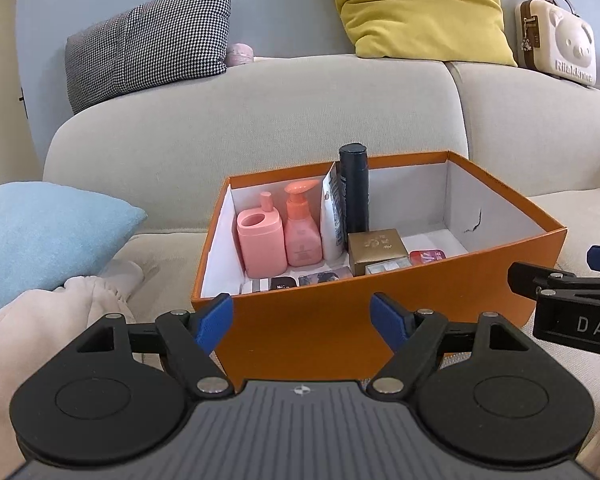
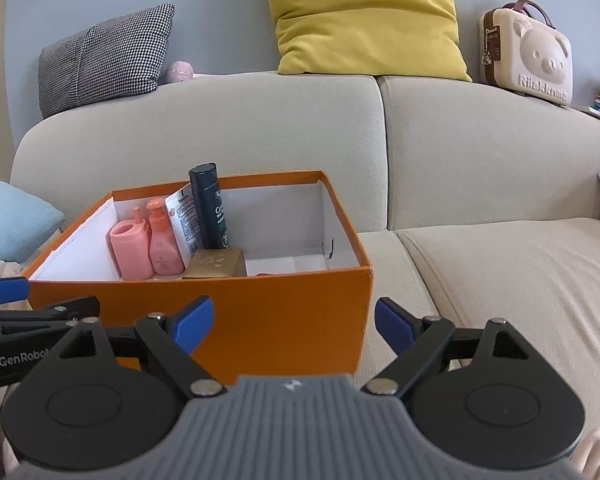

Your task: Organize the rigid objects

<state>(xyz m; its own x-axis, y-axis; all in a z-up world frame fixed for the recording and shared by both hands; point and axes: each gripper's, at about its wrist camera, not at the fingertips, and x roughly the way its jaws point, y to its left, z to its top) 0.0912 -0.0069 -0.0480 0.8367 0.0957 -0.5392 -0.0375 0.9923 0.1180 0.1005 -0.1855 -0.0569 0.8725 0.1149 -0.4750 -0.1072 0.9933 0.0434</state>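
Sofa [image 1: 260, 120]: orange box [image 1: 340, 320] holds pink bottles [image 1: 280, 232], gold box [image 1: 376, 246].

The box [image 1: 340, 332] is bright orange outside and white inside. In it stand two pink bottles, a paler one [image 1: 260, 240] and a salmon pump bottle [image 1: 303, 228], a black bottle [image 1: 354, 192], a white tube with printed text [image 1: 333, 216] and a gold carton [image 1: 376, 244]. The sofa [image 1: 260, 120] is plain beige. On it sit a black-and-white houndstooth cushion [image 1: 148, 44], a mustard-yellow cushion [image 1: 420, 4], a light blue one [image 1: 48, 236] and a cream bear case with brown trim [image 1: 560, 40]. Both grippers, left [image 1: 302, 322] and right [image 2: 294, 326], are black with blue pads.
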